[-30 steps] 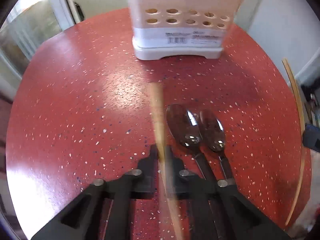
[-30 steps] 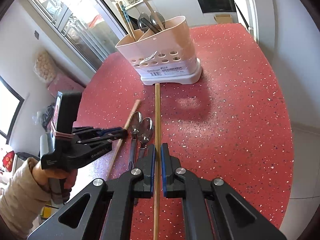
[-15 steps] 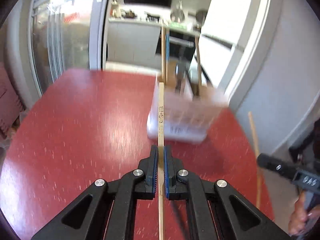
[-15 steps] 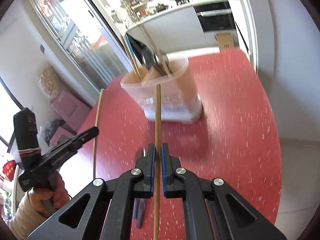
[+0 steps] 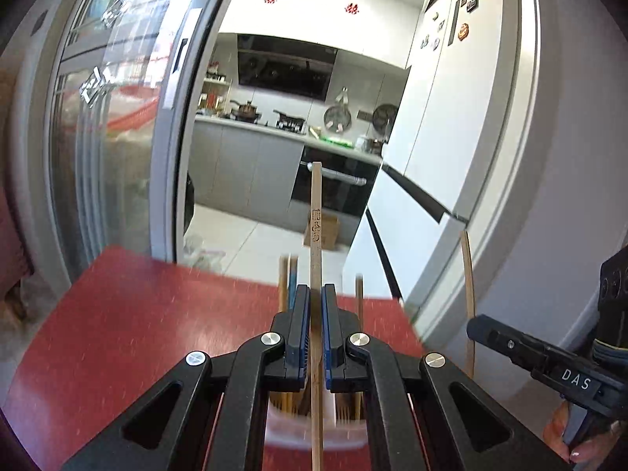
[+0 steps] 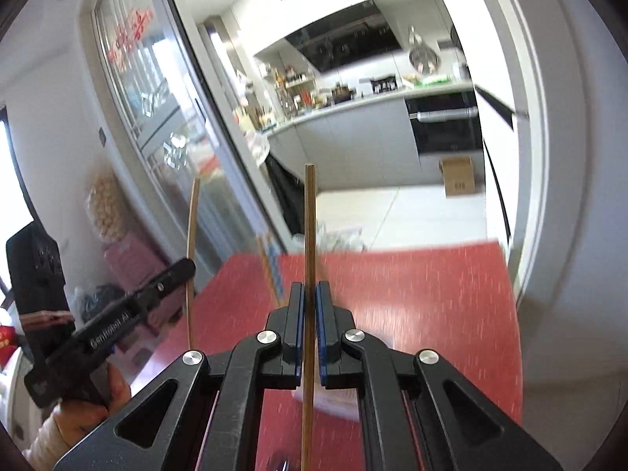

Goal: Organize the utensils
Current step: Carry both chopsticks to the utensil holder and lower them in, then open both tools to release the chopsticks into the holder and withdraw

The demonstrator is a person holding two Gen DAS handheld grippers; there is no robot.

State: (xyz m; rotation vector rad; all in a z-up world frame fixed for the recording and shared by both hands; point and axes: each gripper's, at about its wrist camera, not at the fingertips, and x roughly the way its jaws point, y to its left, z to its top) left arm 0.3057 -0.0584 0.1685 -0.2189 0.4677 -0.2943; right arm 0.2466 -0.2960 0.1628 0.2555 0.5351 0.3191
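Below — red speckled table [image 5: 117,325]; beyond — grey-cabinet kitchen [image 5: 251,165], glass door [image 5: 98,137].

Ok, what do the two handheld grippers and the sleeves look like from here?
Both are black plastic. The left gripper and right gripper have angular linkage arms with triangular cutouts, silver pivot screws and blue ribbed pads inside the jaws. From the side, the left one carries white "GenRobot.AI" lettering, the right one a "DAS" label. A beige sleeve covers the left wrist; the right cuff looks dark with a pale stripe.
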